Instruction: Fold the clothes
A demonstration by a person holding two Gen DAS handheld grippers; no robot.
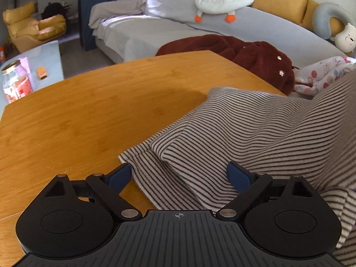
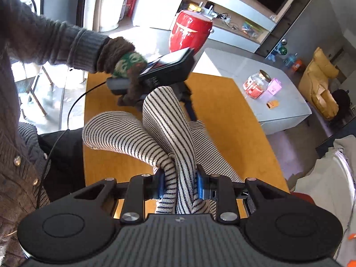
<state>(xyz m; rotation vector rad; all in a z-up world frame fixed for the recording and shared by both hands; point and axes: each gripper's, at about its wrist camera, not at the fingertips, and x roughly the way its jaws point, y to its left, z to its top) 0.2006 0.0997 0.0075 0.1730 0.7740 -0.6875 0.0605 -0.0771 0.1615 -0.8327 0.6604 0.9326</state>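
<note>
Right gripper point(image 2: 180, 183) clamps striped garment point(image 2: 169, 133); left gripper point(image 1: 181, 174) gapes.

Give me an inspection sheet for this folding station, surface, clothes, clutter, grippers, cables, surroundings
Surface: wooden table, bare apart from the garment.
Job's things: striped garment, partly on the table, partly lifted.
Clutter: nothing seen on the table.
Grippers: left gripper open, fingers either side of the garment's edge; right gripper shut on a bunched fold.
Cables: black cable trailing from the left gripper's handle over the table edge.
Surroundings: sofa with brown coat; glass jar on a low white table.
</note>
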